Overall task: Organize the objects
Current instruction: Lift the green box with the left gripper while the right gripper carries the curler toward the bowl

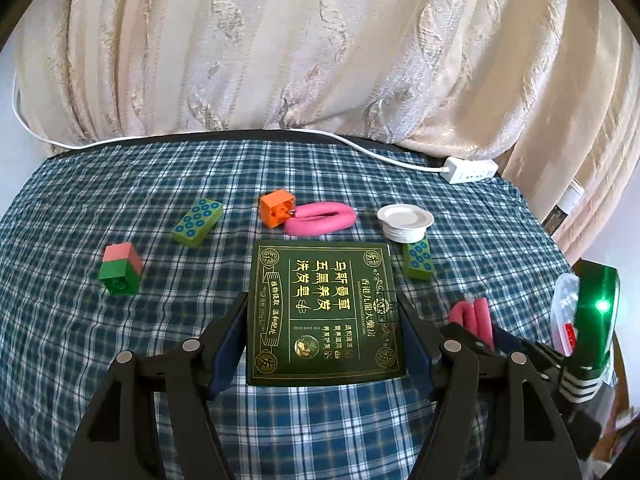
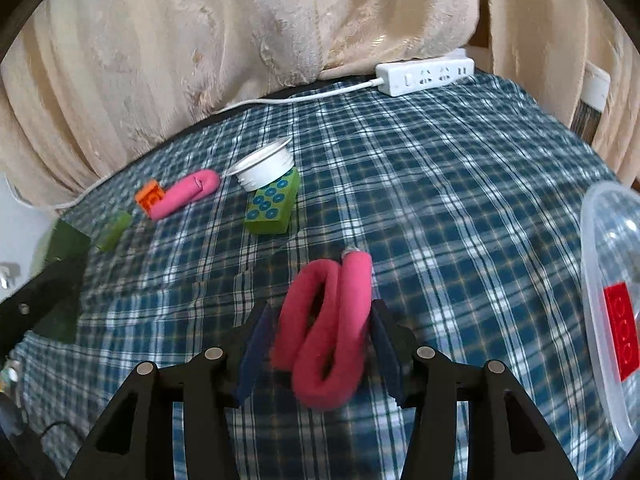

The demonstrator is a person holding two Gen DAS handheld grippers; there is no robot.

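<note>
One red brick (image 2: 621, 330) already lies in the clear tub (image 2: 600, 240). Right gripper (image 2: 324, 344) clasps a folded pink roller (image 2: 326, 328); left gripper (image 1: 320, 336) clamps the green box (image 1: 324, 312). Blocks, cap and another roller wait on the surface (image 2: 460, 200).

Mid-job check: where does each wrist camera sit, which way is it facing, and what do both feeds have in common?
Left wrist: sits on the left gripper, looking down and forward over the plaid tablecloth toward the curtain; its black fingers flank the dark green box.
Right wrist: sits on the right gripper, facing the same way; its fingers flank a folded pink foam roller, with the clear container at right.
Shared: white lid, orange block, power strip.
</note>
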